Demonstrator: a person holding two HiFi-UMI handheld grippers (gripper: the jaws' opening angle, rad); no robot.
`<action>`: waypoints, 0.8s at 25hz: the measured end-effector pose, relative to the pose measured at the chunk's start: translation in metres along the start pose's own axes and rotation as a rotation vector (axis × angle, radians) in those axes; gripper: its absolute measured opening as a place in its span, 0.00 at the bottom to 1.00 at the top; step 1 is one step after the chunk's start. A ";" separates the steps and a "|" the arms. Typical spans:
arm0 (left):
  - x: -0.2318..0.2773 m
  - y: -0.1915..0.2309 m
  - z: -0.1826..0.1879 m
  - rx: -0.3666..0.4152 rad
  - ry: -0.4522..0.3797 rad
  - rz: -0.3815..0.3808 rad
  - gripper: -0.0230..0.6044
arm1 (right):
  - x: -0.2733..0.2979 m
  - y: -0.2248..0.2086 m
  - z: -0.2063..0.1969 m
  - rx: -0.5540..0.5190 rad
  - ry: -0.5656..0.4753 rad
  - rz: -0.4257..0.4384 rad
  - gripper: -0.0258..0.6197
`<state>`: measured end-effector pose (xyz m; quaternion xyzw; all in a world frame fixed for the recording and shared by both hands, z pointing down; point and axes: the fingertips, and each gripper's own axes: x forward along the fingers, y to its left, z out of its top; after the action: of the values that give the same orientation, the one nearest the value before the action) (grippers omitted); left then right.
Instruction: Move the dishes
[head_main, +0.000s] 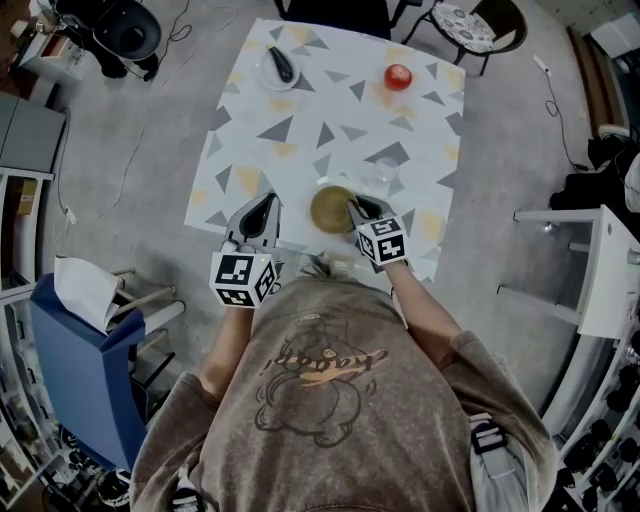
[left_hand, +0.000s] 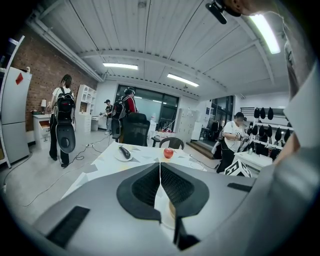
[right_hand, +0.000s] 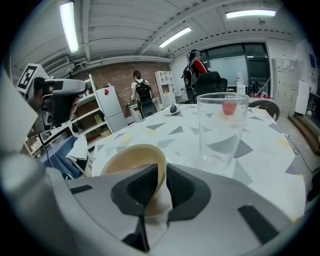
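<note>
Supporting surface: square white table (head_main: 330, 110) with grey and yellow triangle print, on a grey concrete floor (head_main: 130, 140).
Room: open workshop with a brick wall, glazed front and strip lights; people stand well beyond the table.
Far edge: small white plate (head_main: 279, 68) carrying a dark oblong item; red apple (head_main: 398, 76) at the other far corner.
Mid table: clear empty drinking glass (head_main: 381, 173), just beyond the bowl and apart from it.
Beside table: blue chair (head_main: 85, 370) on the person's left.
Task item: round tan bowl (head_main: 330, 208), near the table's front edge, straight in front of the person.
Right gripper (head_main: 353, 206): jaws nearly together, clamped on the bowl's right rim, one pad inside and one outside.
Left gripper (head_main: 267, 199): jaws closed on nothing, just left of the bowl, not touching it.
</note>
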<state>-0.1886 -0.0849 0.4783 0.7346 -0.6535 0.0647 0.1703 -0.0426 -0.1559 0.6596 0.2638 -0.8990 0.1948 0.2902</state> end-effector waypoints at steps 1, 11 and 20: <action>0.000 0.000 0.000 -0.001 0.000 0.000 0.07 | 0.000 0.000 0.001 0.001 -0.001 -0.004 0.13; 0.001 -0.002 -0.002 -0.007 -0.001 -0.001 0.07 | -0.002 0.001 0.016 -0.012 -0.008 -0.009 0.07; 0.002 -0.003 -0.002 -0.013 -0.006 -0.003 0.07 | -0.018 0.005 0.031 0.011 -0.060 0.003 0.07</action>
<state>-0.1854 -0.0857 0.4798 0.7346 -0.6535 0.0578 0.1731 -0.0462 -0.1606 0.6240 0.2694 -0.9067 0.1921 0.2616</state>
